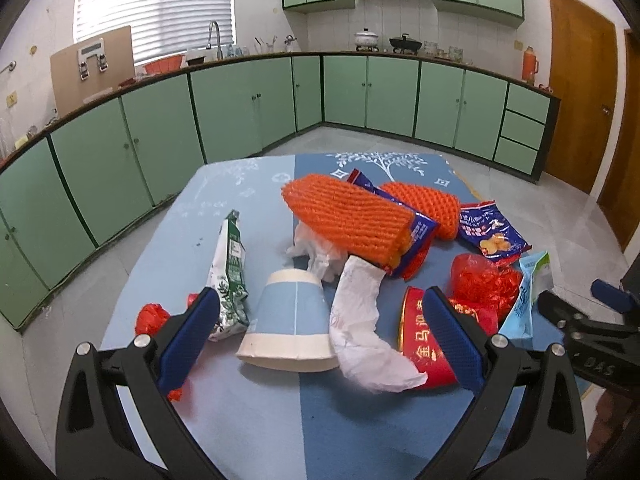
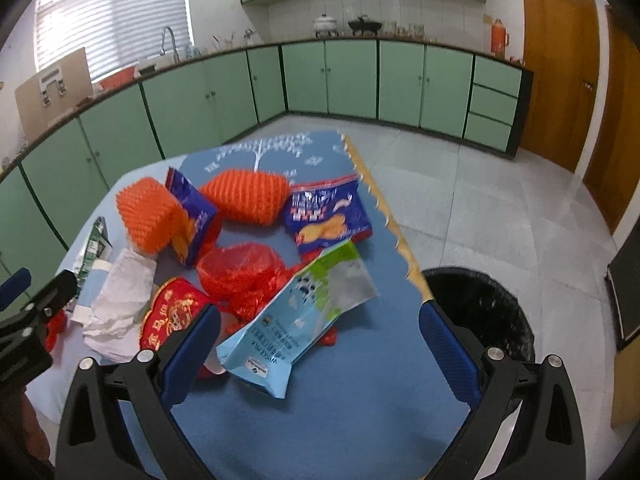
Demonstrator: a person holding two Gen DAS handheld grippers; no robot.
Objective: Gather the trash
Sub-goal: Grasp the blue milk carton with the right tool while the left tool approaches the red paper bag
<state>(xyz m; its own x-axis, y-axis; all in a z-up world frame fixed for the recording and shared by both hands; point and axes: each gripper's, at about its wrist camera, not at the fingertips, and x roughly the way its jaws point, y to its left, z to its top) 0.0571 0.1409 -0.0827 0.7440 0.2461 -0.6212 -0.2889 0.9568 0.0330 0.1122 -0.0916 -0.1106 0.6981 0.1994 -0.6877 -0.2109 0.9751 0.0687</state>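
Note:
Trash lies on a blue-clothed table [image 1: 248,420]. In the left wrist view my left gripper [image 1: 320,320] is open around a tipped blue paper cup [image 1: 288,320] and a crumpled white tissue [image 1: 360,320]. Near them lie a green-white wrapper [image 1: 230,276], two orange foam nets [image 1: 348,220], a red tin lid [image 1: 424,344] and a red plastic bag [image 1: 484,284]. In the right wrist view my right gripper [image 2: 320,344] is open above a light blue milk bag [image 2: 304,316]. A black-lined trash bin [image 2: 480,312] stands on the floor right of the table.
A blue snack bag [image 2: 332,216] and a dark blue wrapper [image 2: 192,212] lie farther back. Green kitchen cabinets [image 1: 240,104] run along the walls, with a wooden door [image 1: 580,80] at right. The other gripper [image 1: 592,328] shows at the left view's right edge.

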